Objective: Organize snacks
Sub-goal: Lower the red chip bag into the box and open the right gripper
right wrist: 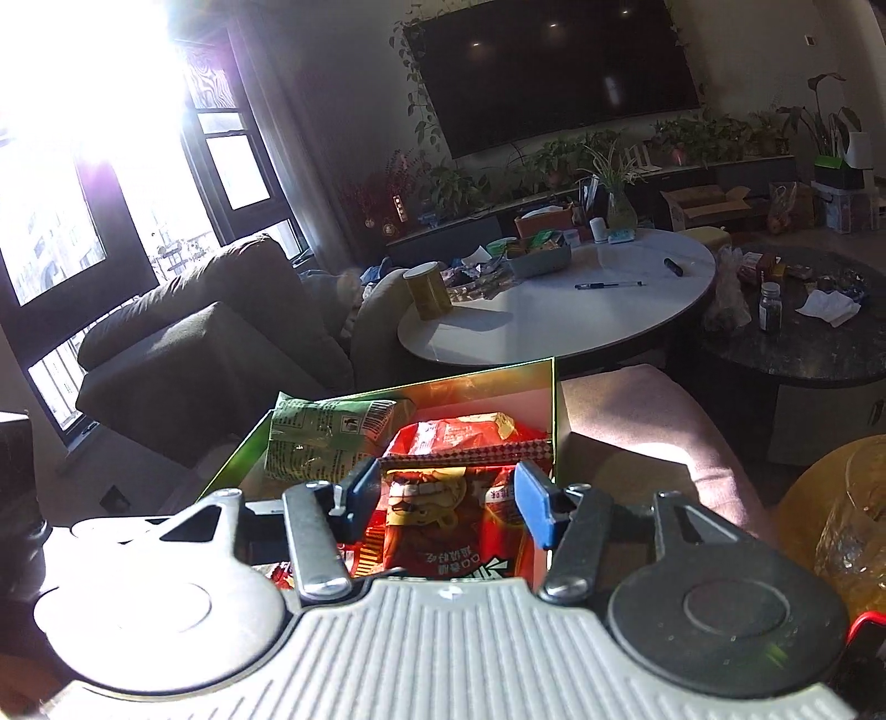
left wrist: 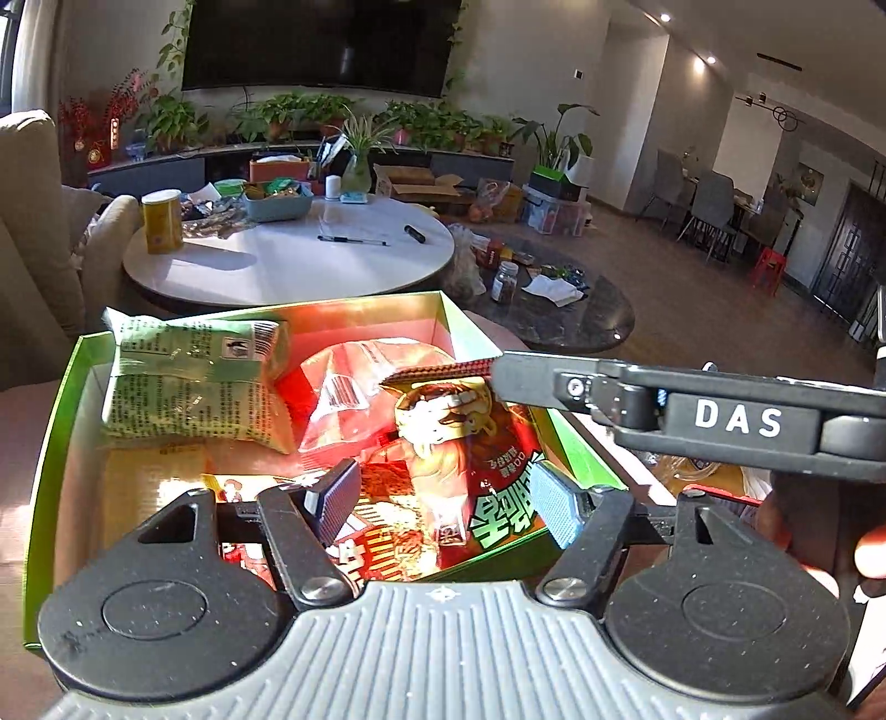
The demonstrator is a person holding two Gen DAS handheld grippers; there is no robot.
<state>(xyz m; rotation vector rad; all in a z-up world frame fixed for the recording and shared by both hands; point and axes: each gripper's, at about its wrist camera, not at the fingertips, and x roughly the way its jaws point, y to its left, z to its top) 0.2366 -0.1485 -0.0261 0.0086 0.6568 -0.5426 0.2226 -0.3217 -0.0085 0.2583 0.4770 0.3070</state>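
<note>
Crinkly foil: the red noodle-snack packet [left wrist: 470, 443] stands upright in the green box [left wrist: 61, 399], light, soft and slippery. Right tool [left wrist: 501, 376] pinches its serrated top seal, the stiffest place to hold. Left tool [left wrist: 443, 498] straddles the packet's lower end, released, pads apart from it.

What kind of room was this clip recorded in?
Most likely a home living room. A large wall-mounted television hangs above a low cabinet lined with potted plants, an armchair sits by the window, and a round white table stands in the middle; dining chairs show farther back.
</note>
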